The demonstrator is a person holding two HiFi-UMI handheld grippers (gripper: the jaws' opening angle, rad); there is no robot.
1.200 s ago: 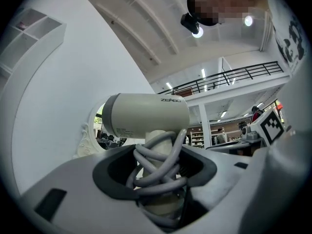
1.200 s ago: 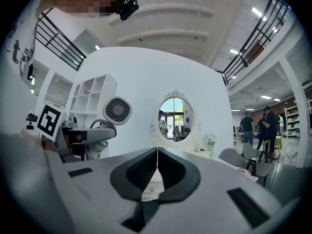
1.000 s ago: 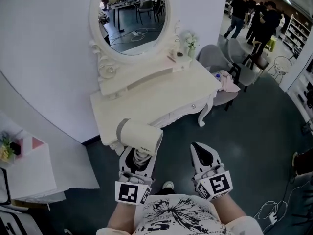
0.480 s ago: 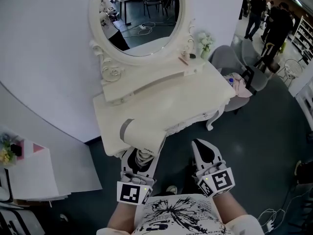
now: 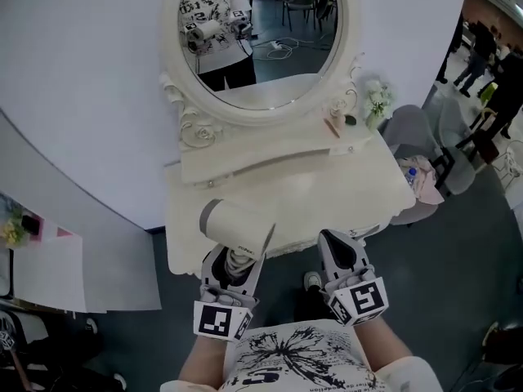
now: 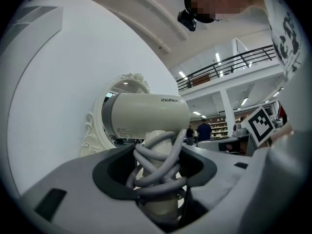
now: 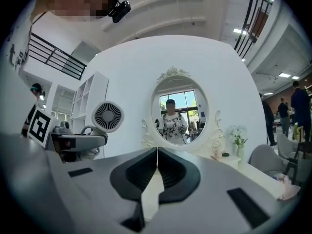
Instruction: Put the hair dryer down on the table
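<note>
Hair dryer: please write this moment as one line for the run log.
left tongs: shut on hair dryer handle | right tongs: shut, empty | status: held near table front edge, not set down

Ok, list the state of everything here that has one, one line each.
hair dryer: held by its handle, off the table, not yet set down.
cord: wound round the dryer's handle.
left hand-held gripper: shut on the hair dryer.
right hand-held gripper: shut, nothing between its jaws.
</note>
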